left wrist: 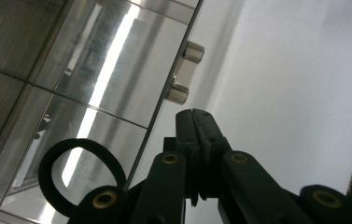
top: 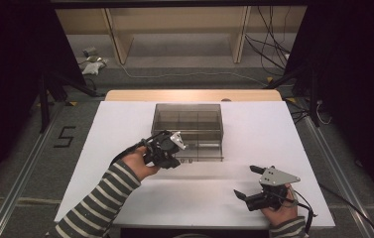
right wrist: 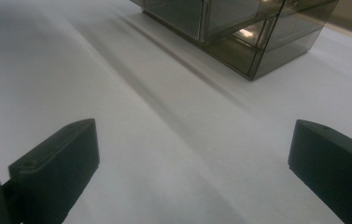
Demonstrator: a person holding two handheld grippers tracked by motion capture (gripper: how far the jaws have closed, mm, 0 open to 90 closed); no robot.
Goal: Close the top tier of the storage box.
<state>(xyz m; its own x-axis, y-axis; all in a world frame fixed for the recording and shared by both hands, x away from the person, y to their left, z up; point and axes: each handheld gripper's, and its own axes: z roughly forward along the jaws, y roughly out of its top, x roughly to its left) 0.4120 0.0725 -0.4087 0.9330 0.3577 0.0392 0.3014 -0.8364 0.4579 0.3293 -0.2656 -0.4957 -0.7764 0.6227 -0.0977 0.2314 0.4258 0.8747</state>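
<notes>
Pressing its jaws together on nothing, the left gripper [left wrist: 196, 126] points at the latch [left wrist: 185, 71] on the near wall of the clear compartment box [top: 188, 130], its striped sleeve [top: 100, 201] angling in from bottom left. The right gripper [top: 250, 182] rests low on the white table [top: 125, 129] with jaws wide apart, well clear of the box.

A table [top: 125, 124] is covered by a white sheet [top: 254, 144], and a clear compartment box [top: 189, 121] is set near its middle.

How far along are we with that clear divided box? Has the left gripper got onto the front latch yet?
Nothing looks done yet: the clear box sits closed on the white table. In hand: the left gripper, jaws shut and holding nothing, points at the latch, just short of it. The right gripper is open above bare table. Working the latch remains.
</notes>
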